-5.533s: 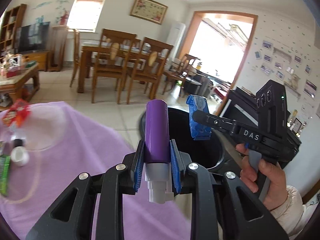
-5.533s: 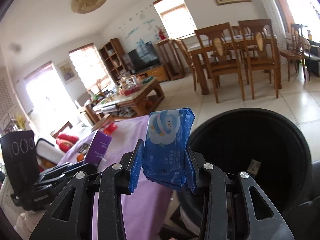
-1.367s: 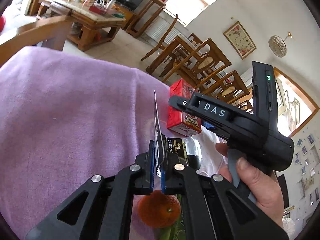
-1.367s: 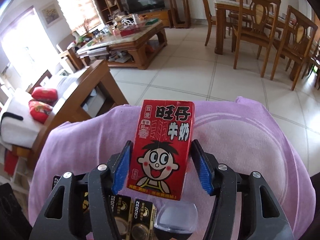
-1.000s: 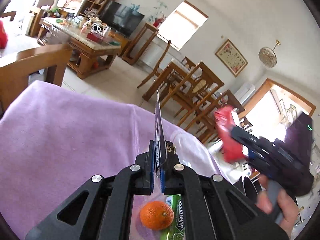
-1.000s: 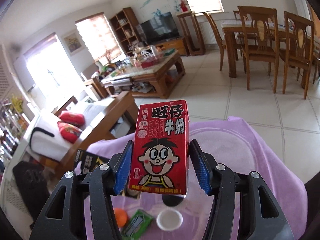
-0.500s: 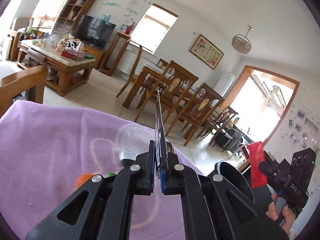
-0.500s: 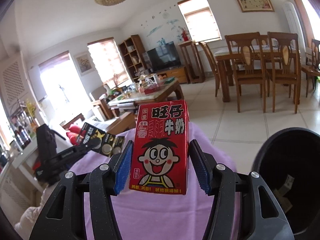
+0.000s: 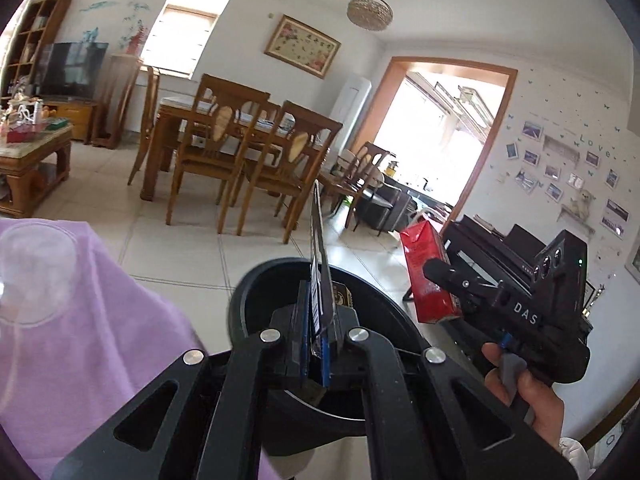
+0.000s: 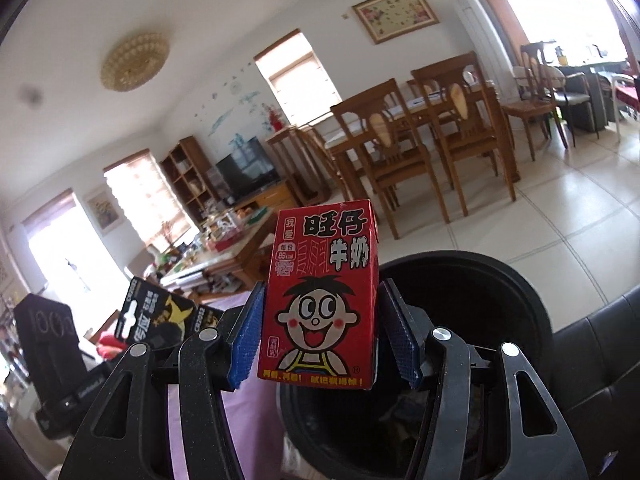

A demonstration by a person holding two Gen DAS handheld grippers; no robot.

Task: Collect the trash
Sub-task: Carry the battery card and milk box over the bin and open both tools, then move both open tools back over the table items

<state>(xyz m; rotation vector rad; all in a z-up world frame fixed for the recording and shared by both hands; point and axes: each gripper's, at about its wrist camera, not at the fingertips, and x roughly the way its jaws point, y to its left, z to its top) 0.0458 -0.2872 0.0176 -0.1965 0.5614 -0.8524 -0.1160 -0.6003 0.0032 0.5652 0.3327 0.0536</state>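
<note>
My left gripper (image 9: 318, 340) is shut on a flat black battery card (image 9: 319, 264), held edge-on over the black trash bin (image 9: 256, 300). The card also shows in the right wrist view (image 10: 154, 316), at the left. My right gripper (image 10: 322, 344) is shut on a red milk carton (image 10: 320, 300) with a cartoon face, held above the near edge of the bin (image 10: 500, 276). In the left wrist view the carton (image 9: 428, 272) hangs just right of the bin's rim, with the right gripper behind it.
The purple-covered table (image 9: 80, 340) lies left of the bin, with a clear plastic lid (image 9: 36, 272) on it. A black sofa arm (image 10: 600, 344) sits right of the bin. Dining chairs (image 9: 248, 152) stand on the tiled floor beyond.
Both grippers have swung from the table toward the bin with their loads. The battery card now stands over the bin's opening and the carton has come close to the rim.
</note>
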